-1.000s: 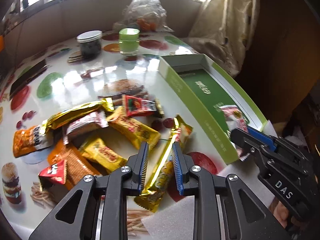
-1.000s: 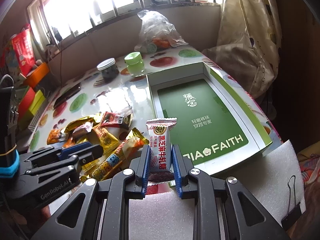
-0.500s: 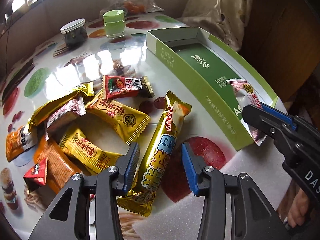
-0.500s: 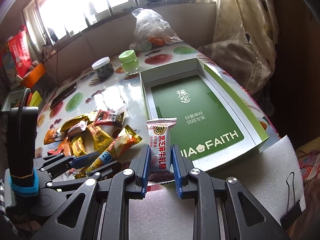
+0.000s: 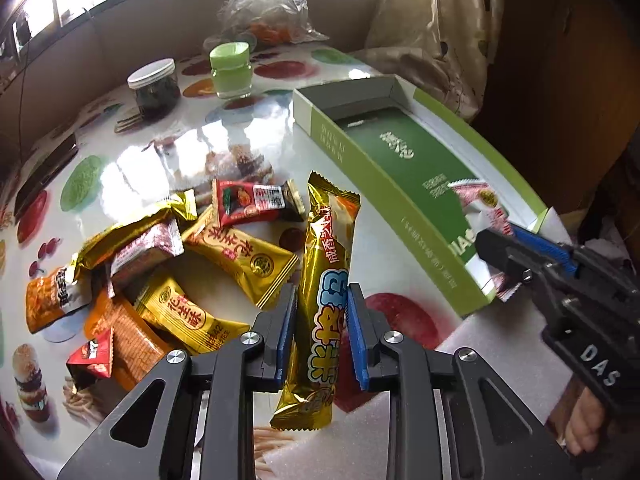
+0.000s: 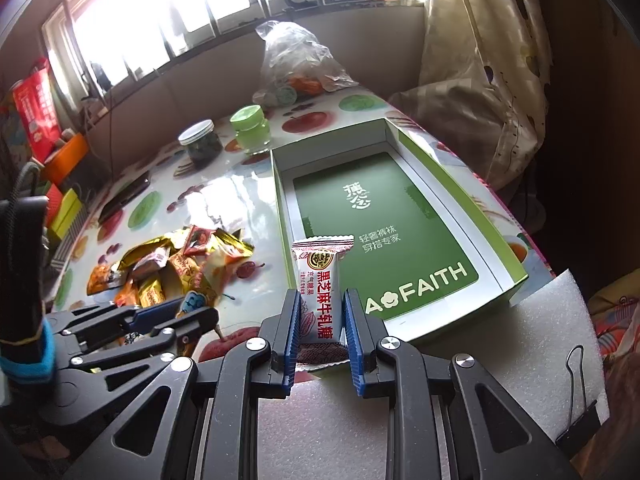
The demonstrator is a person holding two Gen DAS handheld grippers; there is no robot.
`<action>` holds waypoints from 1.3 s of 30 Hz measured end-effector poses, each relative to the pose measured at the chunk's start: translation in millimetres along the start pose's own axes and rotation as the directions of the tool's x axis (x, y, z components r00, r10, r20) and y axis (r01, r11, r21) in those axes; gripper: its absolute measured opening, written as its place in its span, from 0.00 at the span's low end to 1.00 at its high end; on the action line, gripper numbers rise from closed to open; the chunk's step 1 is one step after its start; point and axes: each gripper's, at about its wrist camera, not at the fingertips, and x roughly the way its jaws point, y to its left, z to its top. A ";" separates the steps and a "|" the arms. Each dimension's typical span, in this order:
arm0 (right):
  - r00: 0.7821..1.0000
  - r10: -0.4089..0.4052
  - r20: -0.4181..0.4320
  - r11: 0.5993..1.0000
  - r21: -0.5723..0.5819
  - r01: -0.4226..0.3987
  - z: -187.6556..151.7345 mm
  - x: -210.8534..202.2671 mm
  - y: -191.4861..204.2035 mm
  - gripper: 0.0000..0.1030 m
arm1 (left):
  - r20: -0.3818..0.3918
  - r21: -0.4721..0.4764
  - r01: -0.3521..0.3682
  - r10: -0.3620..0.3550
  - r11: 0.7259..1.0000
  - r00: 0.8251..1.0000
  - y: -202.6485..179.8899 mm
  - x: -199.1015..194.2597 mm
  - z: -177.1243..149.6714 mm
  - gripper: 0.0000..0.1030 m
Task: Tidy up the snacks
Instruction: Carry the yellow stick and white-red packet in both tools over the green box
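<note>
Table: glossy top (image 5: 132,168) printed with fruit and fast-food pictures, under a barred window (image 6: 160,20); a white foam sheet (image 6: 500,352) covers its near edge.
Snack pile: loose wrapped snacks (image 5: 168,264) lie heaped at about 9 o'clock of the left gripper, yellow, orange and red packets overlapping one another.
Left gripper: the left gripper (image 5: 322,332) is pinched onto a long gold snack bar (image 5: 326,280), its blue pads pressed on both sides of the bar's lower half; the bar stands nearly upright and sticks out past the fingertips toward 12 o'clock.
Jars: a dark jar with a white lid (image 5: 154,88) and a green jar (image 5: 231,70) stand side by side at about 11 o'clock, far across the table, with a clear plastic bag (image 5: 266,12) behind them.
Box: an open green box (image 6: 384,224) sits at 1 o'clock of the left gripper, its floor printed with white lettering.
Right gripper: the right gripper (image 6: 322,328) is clamped on a small white candy packet with red lettering (image 6: 322,280), held upright at the box's near left corner, above the rim.
Clip: a black binder clip (image 6: 580,400) lies on the foam at 3 o'clock of the right gripper.
</note>
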 end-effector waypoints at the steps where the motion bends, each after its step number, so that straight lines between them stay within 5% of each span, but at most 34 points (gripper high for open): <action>1: 1.000 0.001 0.002 1.000 0.001 -0.001 0.8 -0.4 -0.3 0.20 | 0.007 -0.003 0.007 -0.007 1.000 1.000 -0.4 -3.0 1.5 0.25; 15: 0.999 -0.025 0.039 0.999 0.031 0.024 18.9 -7.0 -19.5 0.20 | 0.083 -0.041 0.100 -0.096 0.994 0.992 -18.6 -23.6 38.9 0.24; 23: 0.999 -0.018 0.031 0.999 0.044 0.017 13.6 -6.2 -27.3 0.20 | -0.023 -0.046 0.021 -0.022 0.999 0.999 -10.2 9.5 24.5 0.25; 26: 1.000 -0.017 0.024 0.999 0.047 0.016 12.4 -3.6 -28.4 0.20 | -0.064 -0.049 0.011 -0.014 0.999 0.998 -9.2 23.3 19.4 0.39; 32: 1.000 -0.020 0.019 0.998 0.055 0.019 11.9 -1.7 -32.6 0.20 | -0.090 -0.036 -0.021 0.018 0.999 0.996 -13.5 35.7 13.3 0.40; 33: 1.000 -0.022 0.018 0.998 0.056 0.021 12.0 -1.6 -33.4 0.20 | -0.089 -0.036 -0.029 0.025 0.999 0.996 -14.1 35.8 13.5 0.40; 35: 1.000 -0.022 0.018 0.998 0.058 0.021 11.7 -1.9 -35.0 0.20 | -0.089 -0.027 -0.030 0.027 0.999 0.996 -15.5 36.2 13.6 0.23; 39: 1.000 -0.021 0.021 0.998 0.067 0.019 11.9 -2.5 -38.2 0.20 | -0.085 -0.031 -0.032 0.030 0.999 0.996 -14.0 34.1 15.9 0.23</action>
